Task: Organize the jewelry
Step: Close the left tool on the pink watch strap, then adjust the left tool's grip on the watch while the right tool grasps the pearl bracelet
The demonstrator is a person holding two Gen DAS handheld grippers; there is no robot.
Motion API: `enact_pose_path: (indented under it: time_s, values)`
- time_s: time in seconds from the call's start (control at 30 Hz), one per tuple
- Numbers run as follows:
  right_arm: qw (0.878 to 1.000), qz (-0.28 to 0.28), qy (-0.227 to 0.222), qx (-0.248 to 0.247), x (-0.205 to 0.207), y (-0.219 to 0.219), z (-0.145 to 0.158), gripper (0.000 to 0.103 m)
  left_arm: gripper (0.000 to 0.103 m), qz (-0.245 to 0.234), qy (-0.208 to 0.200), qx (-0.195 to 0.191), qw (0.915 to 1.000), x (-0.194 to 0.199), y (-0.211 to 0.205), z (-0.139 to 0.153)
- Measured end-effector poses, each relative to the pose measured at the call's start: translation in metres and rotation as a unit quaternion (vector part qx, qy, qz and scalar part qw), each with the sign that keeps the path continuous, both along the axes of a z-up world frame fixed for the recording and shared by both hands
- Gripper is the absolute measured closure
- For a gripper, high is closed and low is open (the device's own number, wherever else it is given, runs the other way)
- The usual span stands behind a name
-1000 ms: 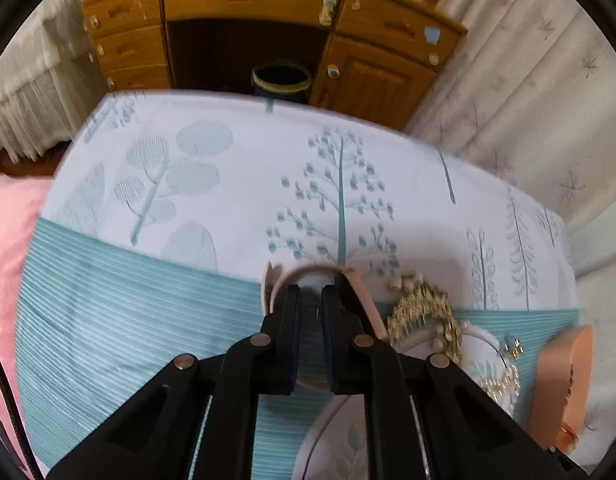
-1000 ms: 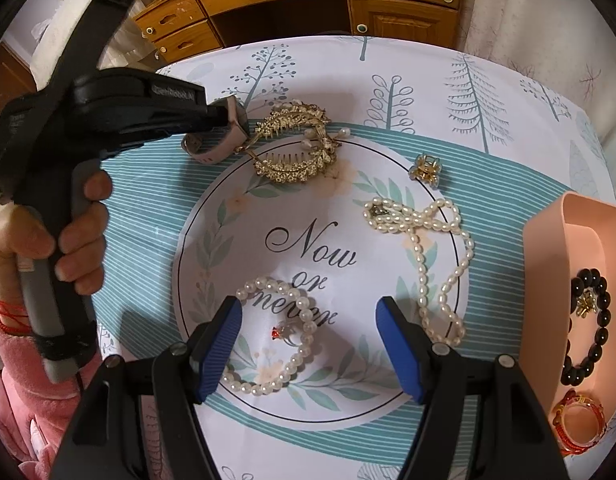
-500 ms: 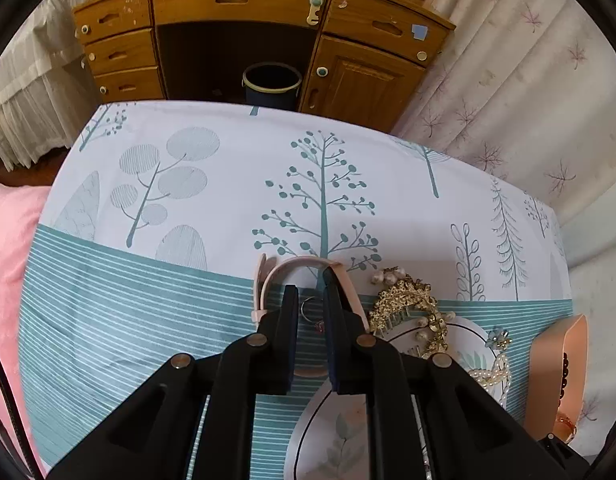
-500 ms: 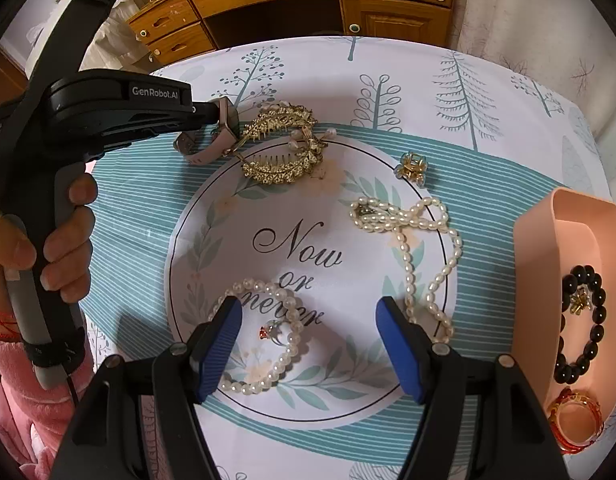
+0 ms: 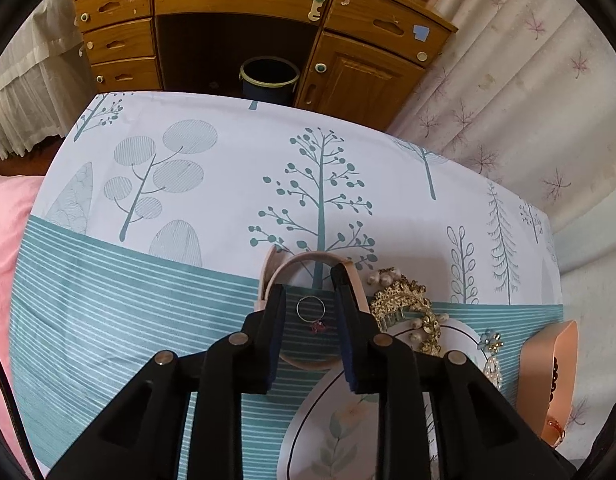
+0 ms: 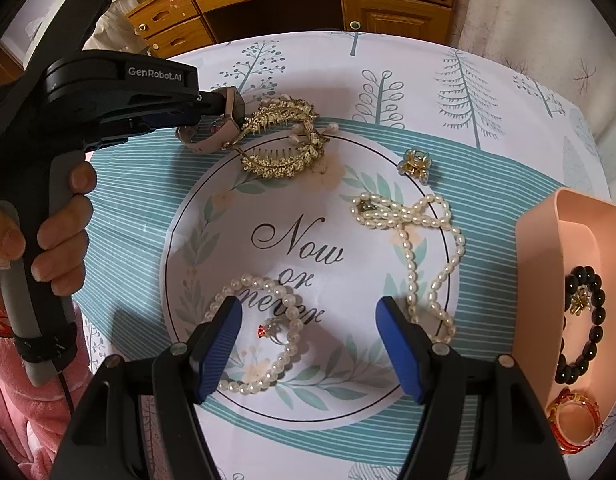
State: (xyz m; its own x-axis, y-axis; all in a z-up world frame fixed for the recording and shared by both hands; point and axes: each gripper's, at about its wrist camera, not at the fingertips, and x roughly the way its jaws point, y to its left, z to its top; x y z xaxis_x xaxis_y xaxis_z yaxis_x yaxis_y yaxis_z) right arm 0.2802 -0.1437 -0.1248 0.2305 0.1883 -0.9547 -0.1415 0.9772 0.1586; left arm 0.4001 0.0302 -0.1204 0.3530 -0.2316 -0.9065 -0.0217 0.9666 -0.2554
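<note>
Ring (image 5: 310,309) lies unpinched between left gripper's (image 5: 310,300) just-parting jaws; right gripper's (image 6: 308,320) spread, empty.

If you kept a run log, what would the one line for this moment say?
left gripper: jaws just opening, small ring lying loose between them inside pink band | right gripper: open, empty, above pearl bracelet

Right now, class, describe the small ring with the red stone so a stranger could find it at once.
Start at the round "Now or never" print on the tablecloth. At its near left edge lies a coiled pearl bracelet. The ring sits inside that coil, the only piece there with a red stone.
</note>
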Motion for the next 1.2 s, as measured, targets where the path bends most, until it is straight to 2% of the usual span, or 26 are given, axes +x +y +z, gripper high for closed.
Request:
enact_pose_path:
  time_s: [0.07, 0.1, 0.13, 0.17, 0.23, 0.33, 0.4, 0.57, 0.63, 0.7, 0.93, 1.2]
  values:
    - [1.000, -0.001, 0.000, -0.001, 0.000, 0.000, 0.000, 0.033, 0.074, 0.000, 0.000, 0.002, 1.0000, -0.001, 0.000, 0.004]
    - [1.000, -0.001, 0.000, -0.001, 0.000, 0.000, 0.000, 0.033, 0.066, -0.001, -0.003, -0.002, 1.0000, -0.002, -0.001, 0.006]
    - [1.000, 0.000, 0.001, -0.001, 0.000, 0.001, 0.000, 0.033, 0.049, -0.005, -0.011, -0.010, 0.9999, -0.003, -0.001, 0.011]
    - [1.000, 0.000, 0.001, -0.001, 0.000, 0.001, 0.000, 0.033, 0.044, -0.007, -0.021, -0.016, 0.9996, -0.004, -0.002, 0.014]
    - [1.000, 0.002, 0.004, -0.002, 0.000, 0.002, -0.002, 0.033, 0.042, -0.011, -0.036, -0.016, 0.9992, -0.006, -0.005, 0.019]
    - [1.000, 0.001, 0.008, -0.003, 0.002, 0.004, -0.004, 0.033, 0.042, -0.011, -0.024, -0.011, 0.9996, -0.003, -0.011, 0.012]
    - [1.000, 0.002, 0.010, -0.005, 0.004, 0.005, -0.005, 0.033, 0.046, -0.005, -0.017, -0.004, 0.9998, 0.000, -0.013, 0.006]
    - [1.000, 0.002, 0.009, -0.005, 0.005, 0.005, -0.005, 0.033, 0.072, -0.005, -0.017, 0.004, 0.9998, 0.002, -0.019, -0.004]
    - [1.000, 0.003, 0.010, -0.006, 0.005, 0.006, -0.006, 0.033, 0.086, -0.005, -0.020, 0.004, 0.9998, 0.002, -0.020, -0.004]
    - [1.000, 0.002, 0.010, -0.008, 0.005, 0.007, -0.006, 0.033, 0.091, -0.009, -0.027, 0.003, 0.9996, 0.000, -0.021, -0.004]
    - [1.000, 0.009, 0.017, -0.018, 0.005, 0.011, -0.011, 0.033, 0.096, -0.006, -0.039, 0.006, 0.9992, -0.003, -0.019, 0.004]
    - [0.998, 0.025, 0.006, -0.049, 0.002, 0.026, -0.014, 0.033, 0.097, 0.013, -0.069, -0.013, 0.9975, -0.014, -0.004, 0.031]
